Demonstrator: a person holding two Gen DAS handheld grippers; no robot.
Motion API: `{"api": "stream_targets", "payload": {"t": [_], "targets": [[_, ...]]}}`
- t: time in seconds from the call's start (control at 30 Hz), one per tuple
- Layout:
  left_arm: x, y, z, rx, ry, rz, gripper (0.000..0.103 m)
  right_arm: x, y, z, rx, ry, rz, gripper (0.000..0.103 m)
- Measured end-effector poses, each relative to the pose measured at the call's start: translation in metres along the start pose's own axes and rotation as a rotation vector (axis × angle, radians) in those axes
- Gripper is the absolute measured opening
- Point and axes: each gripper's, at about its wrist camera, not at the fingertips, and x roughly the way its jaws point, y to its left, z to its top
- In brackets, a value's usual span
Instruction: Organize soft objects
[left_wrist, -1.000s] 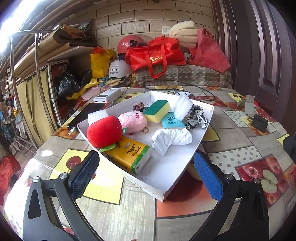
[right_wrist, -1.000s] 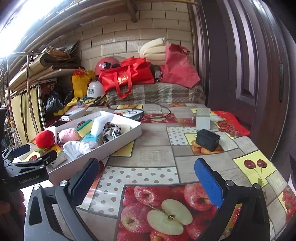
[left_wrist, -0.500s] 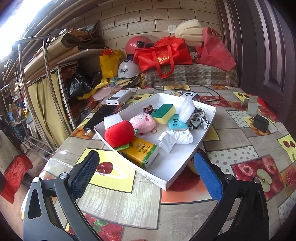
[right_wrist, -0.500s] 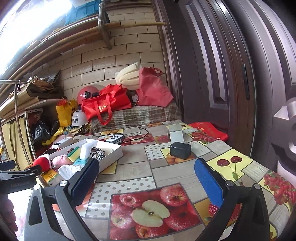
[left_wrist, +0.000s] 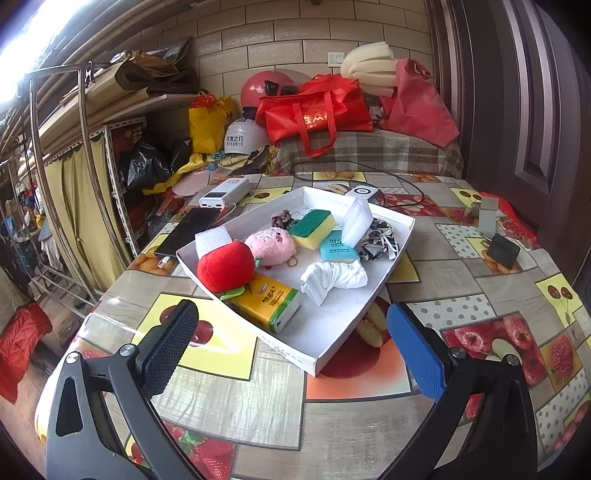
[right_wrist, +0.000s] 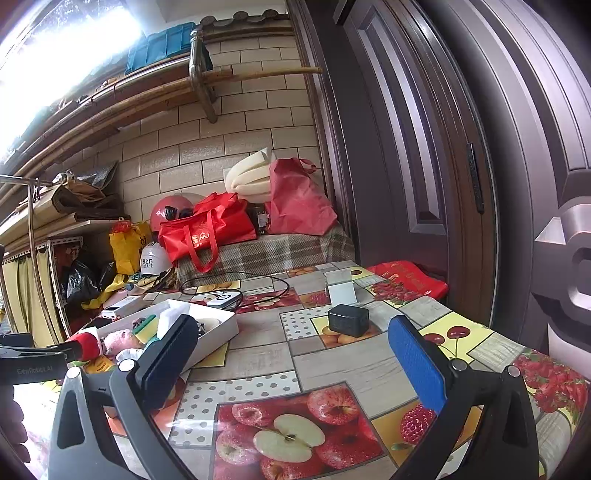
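Note:
A white tray (left_wrist: 332, 343) on the fruit-patterned table holds several soft things: a red plush apple (left_wrist: 225, 266), a pink plush toy (left_wrist: 271, 245), a green-and-yellow sponge (left_wrist: 312, 228), a white cloth (left_wrist: 332, 278), a yellow tissue pack (left_wrist: 269, 302), a teal pack (left_wrist: 337, 251), white foam pieces (left_wrist: 356, 220). My left gripper (left_wrist: 291, 347) hovers open just in front of the tray's near corner, empty. My right gripper (right_wrist: 293, 363) is open and empty, raised over the table to the tray's (right_wrist: 218, 328) right. The left gripper (right_wrist: 33, 363) shows at the right wrist view's left edge.
A phone (left_wrist: 186, 230) and a power bank (left_wrist: 225, 192) lie left of the tray. A black box (right_wrist: 348, 319) and a white block (right_wrist: 341, 291) sit on the table's right side. Cable and charger pad (left_wrist: 364, 192) lie behind the tray. Red bags (left_wrist: 314, 110) fill the bench beyond; a door (right_wrist: 424, 147) stands right.
Both grippers have pulled back and risen. The tray looks smaller and farther in the left wrist view; the right wrist view has tilted up toward the wall and door. Nothing was grasped.

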Motion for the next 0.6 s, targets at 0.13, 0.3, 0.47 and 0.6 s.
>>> {"api": "stream_targets", "payload": {"t": [0.13,0.3,0.47,0.6], "targets": [[-0.0026,0.0006,0.0011,0.005,-0.012,0.010,0.103,0.0023,-0.0011,-0.0019,-0.005,0.018,-0.006,0.103],[-0.0061,-0.0008,0.0022,0.007,-0.026,0.022,0.103,0.0023,-0.0049,-0.0021,0.009,0.023,-0.006,0.103],[-0.0052,-0.0026,0.0015,0.007,-0.012,0.011,0.103,0.0021,-0.0076,-0.0025,0.016,0.028,-0.012,0.103],[-0.0053,-0.0032,0.0015,0.003,-0.002,-0.011,0.103,0.0013,-0.0082,-0.0027,0.013,0.024,-0.016,0.103]]}}
